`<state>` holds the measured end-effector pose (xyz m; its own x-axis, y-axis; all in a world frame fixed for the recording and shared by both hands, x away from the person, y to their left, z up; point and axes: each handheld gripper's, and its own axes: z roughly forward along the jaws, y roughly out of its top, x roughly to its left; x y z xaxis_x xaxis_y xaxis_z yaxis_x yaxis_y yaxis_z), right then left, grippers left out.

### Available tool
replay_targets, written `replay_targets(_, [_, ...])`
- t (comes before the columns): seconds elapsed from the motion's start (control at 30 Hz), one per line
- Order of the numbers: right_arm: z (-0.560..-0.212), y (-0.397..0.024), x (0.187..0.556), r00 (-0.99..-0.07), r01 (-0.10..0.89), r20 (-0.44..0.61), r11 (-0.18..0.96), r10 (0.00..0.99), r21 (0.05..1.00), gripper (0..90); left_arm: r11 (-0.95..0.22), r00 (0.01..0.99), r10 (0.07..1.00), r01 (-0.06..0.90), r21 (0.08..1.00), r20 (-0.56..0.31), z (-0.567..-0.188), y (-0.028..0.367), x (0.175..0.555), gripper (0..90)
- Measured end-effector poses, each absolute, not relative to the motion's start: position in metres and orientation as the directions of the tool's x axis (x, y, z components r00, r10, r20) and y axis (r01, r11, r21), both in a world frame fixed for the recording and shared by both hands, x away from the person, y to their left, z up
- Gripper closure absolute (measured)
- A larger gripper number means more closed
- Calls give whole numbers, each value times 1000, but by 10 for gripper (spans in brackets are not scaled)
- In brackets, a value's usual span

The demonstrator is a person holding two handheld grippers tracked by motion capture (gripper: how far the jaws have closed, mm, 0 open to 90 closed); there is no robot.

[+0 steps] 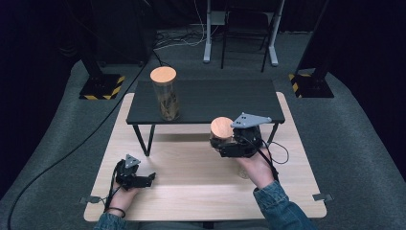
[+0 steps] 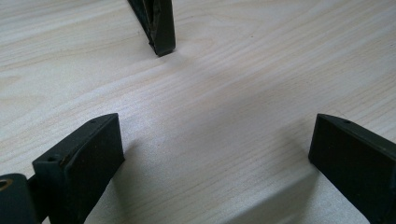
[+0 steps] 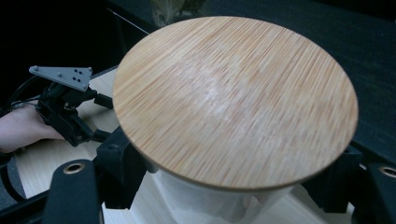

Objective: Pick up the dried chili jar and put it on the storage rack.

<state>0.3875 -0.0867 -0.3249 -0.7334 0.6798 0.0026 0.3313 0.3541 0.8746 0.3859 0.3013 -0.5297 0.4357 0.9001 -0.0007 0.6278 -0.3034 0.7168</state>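
Clearly lifted off the light wooden table [image 1: 191, 191], the glass jar with bamboo lid [image 1: 221, 128] sits clamped between the right gripper [image 1: 225, 143] jaws, forearm angled inward; the left gripper [image 1: 152, 177] rests low, jaws spread wide, empty

Light wooden table [image 1: 191, 177] on grey carpet [image 1: 349, 143], bearing a small black shelf [image 1: 215, 98] on thin legs; lidded glass jar [image 1: 165, 93] upright on the shelf

Grey carpet floor [image 1: 364, 143], dark surroundings
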Motion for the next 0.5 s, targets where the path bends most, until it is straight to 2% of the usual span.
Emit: replay_targets(0.5, [-294, -79, 400, -729, 298, -35, 363, 684, 883, 250, -304, 436, 900, 628, 717, 0, -530, 301, 386, 26])
